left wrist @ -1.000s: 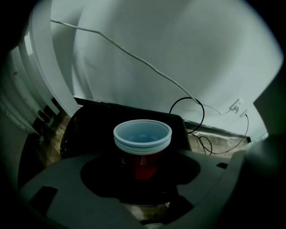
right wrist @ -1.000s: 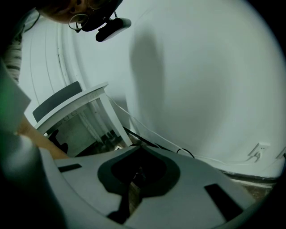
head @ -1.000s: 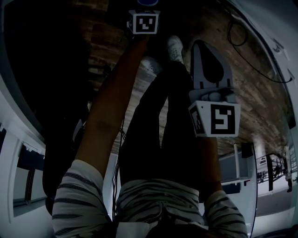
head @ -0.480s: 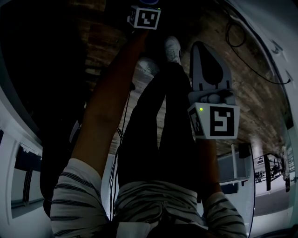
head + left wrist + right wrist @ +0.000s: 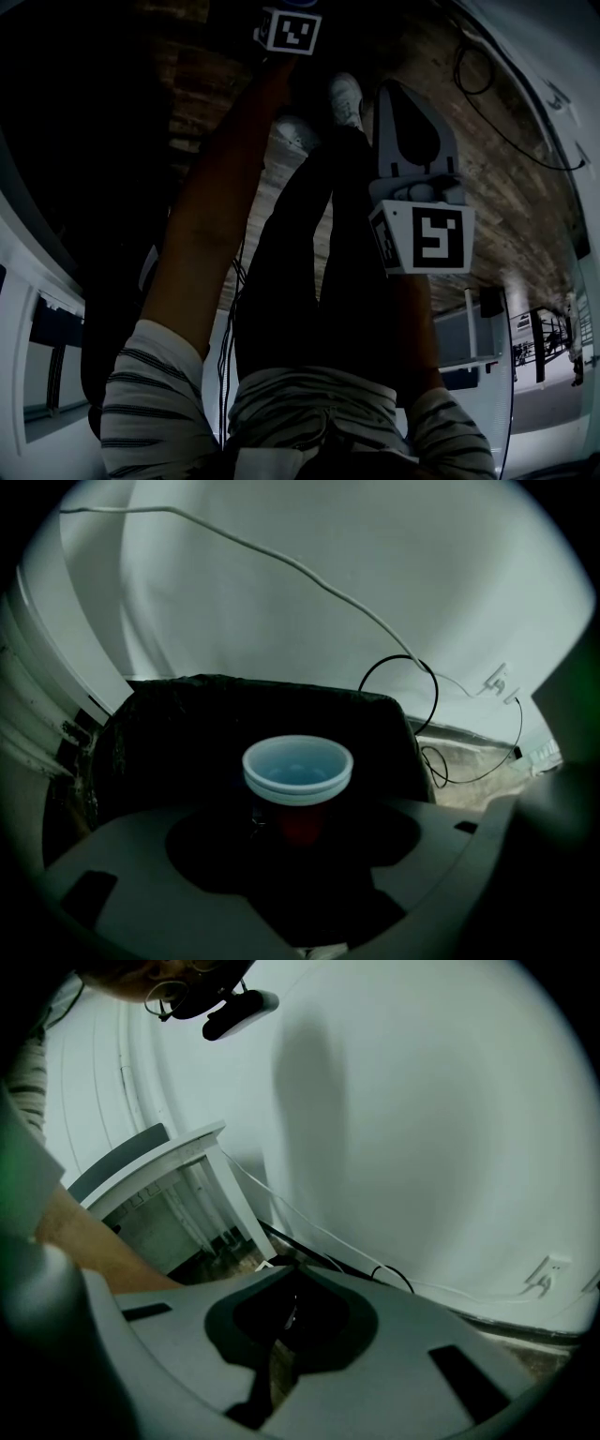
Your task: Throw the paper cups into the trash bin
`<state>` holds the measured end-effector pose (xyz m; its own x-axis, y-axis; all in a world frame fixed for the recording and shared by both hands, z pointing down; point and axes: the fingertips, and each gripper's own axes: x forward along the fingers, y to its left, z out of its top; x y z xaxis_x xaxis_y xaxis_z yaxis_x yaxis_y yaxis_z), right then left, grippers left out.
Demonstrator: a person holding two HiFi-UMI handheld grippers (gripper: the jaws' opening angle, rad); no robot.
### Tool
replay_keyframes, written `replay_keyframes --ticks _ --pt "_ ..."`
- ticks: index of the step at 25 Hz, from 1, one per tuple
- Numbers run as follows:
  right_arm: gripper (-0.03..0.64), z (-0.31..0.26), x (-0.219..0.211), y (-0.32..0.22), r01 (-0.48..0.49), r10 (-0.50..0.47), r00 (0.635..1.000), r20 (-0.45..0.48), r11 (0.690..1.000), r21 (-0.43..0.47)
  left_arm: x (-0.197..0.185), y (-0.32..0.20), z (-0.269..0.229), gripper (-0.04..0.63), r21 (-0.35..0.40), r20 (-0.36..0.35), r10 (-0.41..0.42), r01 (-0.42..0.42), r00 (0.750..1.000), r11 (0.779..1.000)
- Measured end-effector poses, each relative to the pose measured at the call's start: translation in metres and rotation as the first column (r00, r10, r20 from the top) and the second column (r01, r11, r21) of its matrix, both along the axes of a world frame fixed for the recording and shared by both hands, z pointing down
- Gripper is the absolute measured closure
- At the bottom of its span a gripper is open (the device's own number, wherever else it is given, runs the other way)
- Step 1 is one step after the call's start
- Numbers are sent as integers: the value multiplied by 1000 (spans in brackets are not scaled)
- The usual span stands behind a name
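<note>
Fingers of the left gripper (image 5: 299,825) are clamped on the red side of the stacked paper cups (image 5: 298,769), held upright with the black trash bin (image 5: 178,726) showing behind them; the right gripper (image 5: 281,1324) has its fingers shut together on nothing, facing a white wall (image 5: 441,1129).

- The stacked red paper cups (image 5: 298,772) stand between the jaws of the left gripper (image 5: 298,827).
- The black-lined trash bin (image 5: 159,742) lies just beyond the cups.
- The white wall (image 5: 281,602) rises behind the bin.
- The right gripper (image 5: 405,94) is to the right of the person's legs (image 5: 319,244).
</note>
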<state>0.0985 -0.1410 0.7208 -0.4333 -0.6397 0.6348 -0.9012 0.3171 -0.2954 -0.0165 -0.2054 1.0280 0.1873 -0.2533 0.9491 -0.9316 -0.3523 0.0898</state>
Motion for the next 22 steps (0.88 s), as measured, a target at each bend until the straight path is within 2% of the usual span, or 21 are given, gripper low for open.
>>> replay_keyframes --ticks 6,22 --pt "607 0 -7 2 0 0 1000 18 1000 -15 -1 -6 1 295 7 17 -7 6 1000 1000" --pt "607 -6 4 4 -2 3 1000 -8 1000 9 -6 0 -15 300 15 19 -25 24 1000 1000"
